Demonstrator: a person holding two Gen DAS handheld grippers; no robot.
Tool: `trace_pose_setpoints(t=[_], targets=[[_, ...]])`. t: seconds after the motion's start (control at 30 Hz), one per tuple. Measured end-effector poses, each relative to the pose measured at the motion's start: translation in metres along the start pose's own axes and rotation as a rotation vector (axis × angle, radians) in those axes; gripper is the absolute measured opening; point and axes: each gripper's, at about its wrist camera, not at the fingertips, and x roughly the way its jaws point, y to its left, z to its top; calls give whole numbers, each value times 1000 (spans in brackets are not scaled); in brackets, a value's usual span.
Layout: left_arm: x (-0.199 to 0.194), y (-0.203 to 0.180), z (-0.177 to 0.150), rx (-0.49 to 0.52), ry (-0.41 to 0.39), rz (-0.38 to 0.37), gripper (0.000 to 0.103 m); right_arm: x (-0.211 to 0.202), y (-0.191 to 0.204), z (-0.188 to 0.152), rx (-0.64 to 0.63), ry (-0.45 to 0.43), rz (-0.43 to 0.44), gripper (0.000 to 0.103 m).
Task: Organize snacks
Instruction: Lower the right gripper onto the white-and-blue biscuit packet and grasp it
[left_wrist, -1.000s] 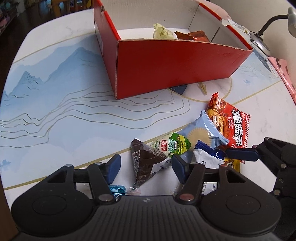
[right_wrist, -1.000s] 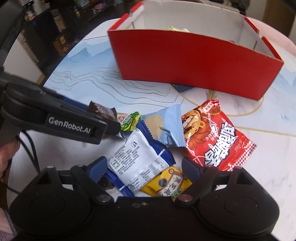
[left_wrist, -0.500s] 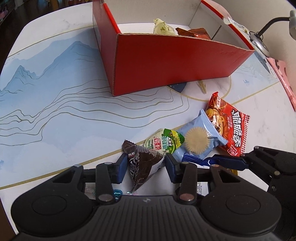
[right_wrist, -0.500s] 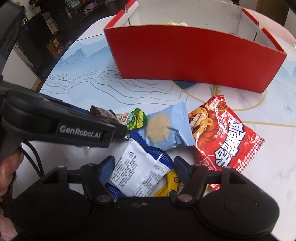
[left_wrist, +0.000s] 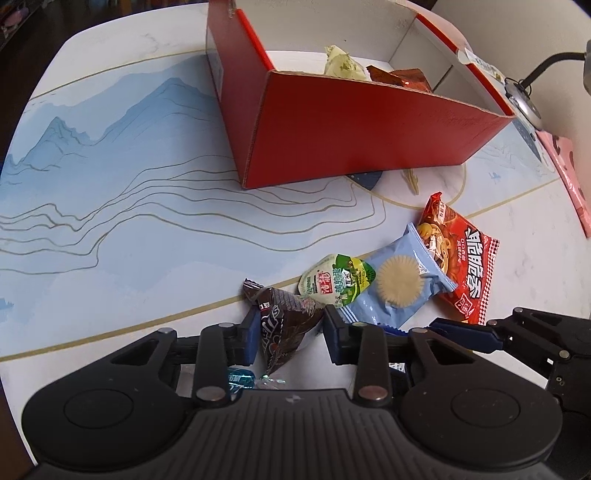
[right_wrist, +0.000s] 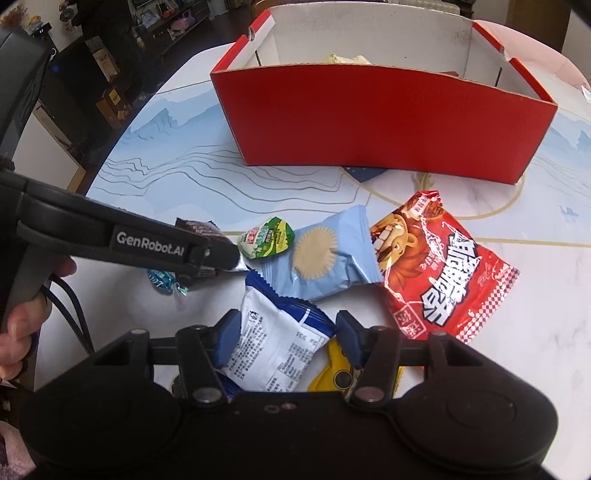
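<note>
My left gripper (left_wrist: 291, 330) is closing, and its pads press both sides of a brown triangular snack packet (left_wrist: 284, 325) lying on the table. Its finger also shows in the right wrist view, over that packet (right_wrist: 195, 229). My right gripper (right_wrist: 288, 330) is closing too, with a white and blue packet (right_wrist: 273, 343) squeezed between its pads. Both grippers point steeply down near the table's front edge. The red box (left_wrist: 369, 129) stands open behind them with a pale green packet (left_wrist: 343, 66) and a reddish-brown packet (left_wrist: 402, 77) inside.
A green and white jelly cup (left_wrist: 336, 280), a light blue biscuit packet (left_wrist: 399, 288) and a red snack bag (left_wrist: 461, 266) lie between grippers and box. A yellow packet (right_wrist: 332, 373) sits under the right gripper, a teal candy (left_wrist: 240, 378) under the left. A lamp base (left_wrist: 524, 103) stands far right.
Both grippers' jaws have narrowed from wide apart onto their packets. The white and blue packet looks narrower between the right pads. Neither hand has shifted much.
</note>
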Motion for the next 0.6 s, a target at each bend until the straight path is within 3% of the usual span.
trace_pose_setpoints(t=[0.27, 0.3, 0.33, 0.6], targets=[[-16, 6, -4, -23, -27, -20, 33, -17, -1, -8, 2, -41, -8, 52], [-19, 6, -4, -25, -33, -22, 33, -19, -3, -8, 6, -46, -10, 46], [-21, 6, -5, -26, -38, -27, 33, -21, -4, -8, 13, -53, -14, 24], [-36, 4, -8, -20, -65, -44, 33, -27, -9, -12, 32, -57, 1, 22]])
